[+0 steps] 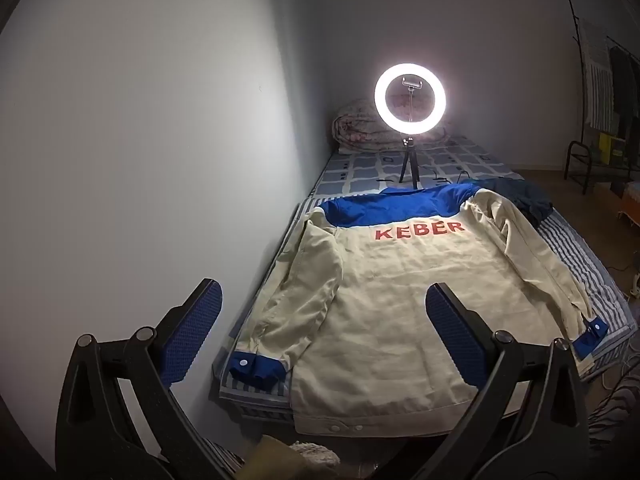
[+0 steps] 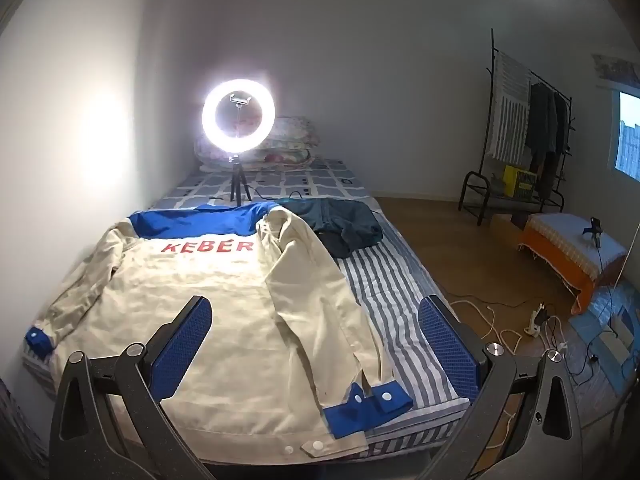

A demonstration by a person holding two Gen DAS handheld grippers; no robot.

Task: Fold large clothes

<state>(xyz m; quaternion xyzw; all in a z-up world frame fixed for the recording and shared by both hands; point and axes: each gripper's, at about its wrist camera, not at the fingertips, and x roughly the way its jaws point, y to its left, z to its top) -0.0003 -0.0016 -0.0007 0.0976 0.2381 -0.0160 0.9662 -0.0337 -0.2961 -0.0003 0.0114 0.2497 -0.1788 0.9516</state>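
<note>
Lit ring light (image 2: 238,117) on a small tripod (image 2: 239,184), far on the bed (image 2: 404,288). Rolled quilt (image 1: 360,128) behind it against the wall. Dark garment (image 2: 344,220), perhaps jeans, crumpled right of centre. Clothes rack (image 2: 528,136) far right, orange stool (image 2: 568,256) nearer, cables and a power strip (image 2: 536,320) on the floor.
</note>
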